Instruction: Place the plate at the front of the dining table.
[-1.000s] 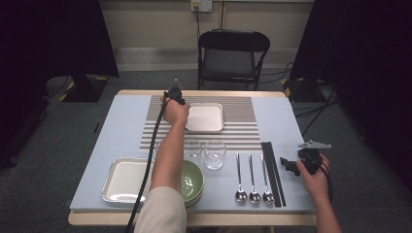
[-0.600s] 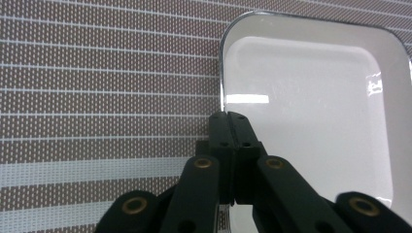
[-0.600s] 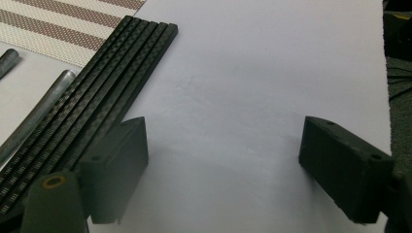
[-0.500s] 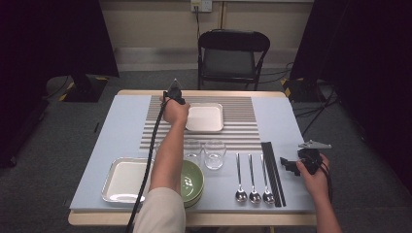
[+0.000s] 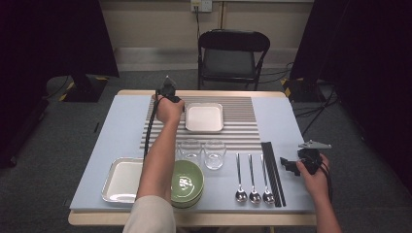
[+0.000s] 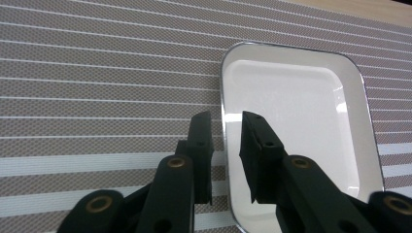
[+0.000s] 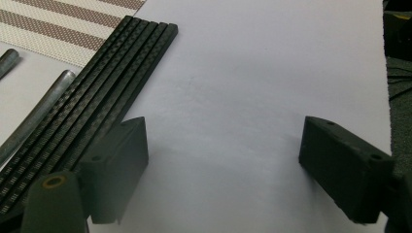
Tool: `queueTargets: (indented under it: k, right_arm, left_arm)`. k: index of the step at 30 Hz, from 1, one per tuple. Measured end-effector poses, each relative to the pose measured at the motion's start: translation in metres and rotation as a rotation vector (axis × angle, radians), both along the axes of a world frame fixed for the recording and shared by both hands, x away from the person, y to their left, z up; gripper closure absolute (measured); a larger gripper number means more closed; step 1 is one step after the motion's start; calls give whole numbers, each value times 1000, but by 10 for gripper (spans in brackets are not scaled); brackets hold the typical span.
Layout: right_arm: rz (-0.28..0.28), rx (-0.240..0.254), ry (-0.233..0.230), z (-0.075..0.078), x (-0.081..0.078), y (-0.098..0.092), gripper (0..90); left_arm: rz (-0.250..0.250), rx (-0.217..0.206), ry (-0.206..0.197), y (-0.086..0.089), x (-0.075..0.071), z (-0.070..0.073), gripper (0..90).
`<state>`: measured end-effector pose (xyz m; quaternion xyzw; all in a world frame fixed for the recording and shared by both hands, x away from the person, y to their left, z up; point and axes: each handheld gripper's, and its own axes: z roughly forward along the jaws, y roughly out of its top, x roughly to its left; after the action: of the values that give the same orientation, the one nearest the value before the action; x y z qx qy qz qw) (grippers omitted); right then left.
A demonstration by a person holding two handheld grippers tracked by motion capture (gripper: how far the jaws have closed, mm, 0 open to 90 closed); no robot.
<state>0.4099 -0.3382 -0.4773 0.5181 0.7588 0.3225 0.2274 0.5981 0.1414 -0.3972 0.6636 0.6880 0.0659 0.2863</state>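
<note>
A white square plate [image 5: 204, 118] lies flat on the striped placemat [image 5: 243, 133] at the far middle of the table. My left gripper [image 5: 181, 108] is at the plate's left edge. In the left gripper view the jaws [image 6: 226, 131] stand a little apart on either side of the plate's rim [image 6: 223, 87], having just been opening, and the pads do not press on it. My right gripper [image 5: 285, 165] rests near the table's right edge. Its jaws [image 7: 223, 145] stand wide open over bare blue tabletop, just right of the black chopsticks [image 7: 111, 73].
Two clear glasses [image 5: 190, 149] [image 5: 214, 153] stand in front of the placemat. Stacked green bowls [image 5: 187, 182] and a silver tray [image 5: 121, 179] sit at the near left. Three spoons [image 5: 252, 179] lie beside the chopsticks [image 5: 272, 172]. A folding chair [image 5: 233, 48] stands beyond the table.
The left hand has shifted slightly at the white plate's left edge, and the plate lies where it was. The right hand has kept still.
</note>
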Motion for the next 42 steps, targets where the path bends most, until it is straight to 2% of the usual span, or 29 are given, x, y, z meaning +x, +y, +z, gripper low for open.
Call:
queueTargets:
  k: [7,13,16,17,28,33,42]
  right_arm:
    - [-1,-2,-1,0,0,0,170]
    - [0,1,0,0,0,0,169]
    - [-1,-2,-1,0,0,0,169]
    - [-1,0,0,0,0,0,169]
    - [-2,1,2,0,0,0,169]
    - [0,1,1,0,0,0,169]
    - [-1,1,2,0,0,0,169]
  left_arm:
    - [18,-5,-10,15,-7,5,737]
    - [14,-12,-21,24,-13,11,684]
    - [10,-9,-37,27,-16,15,658]
    - [6,-21,-49,30,-18,17,654]
    - [0,-42,-77,45,-28,19,578]
    - [-20,-28,-78,48,-31,19,545]
    - [-20,-61,-100,55,-39,21,478]
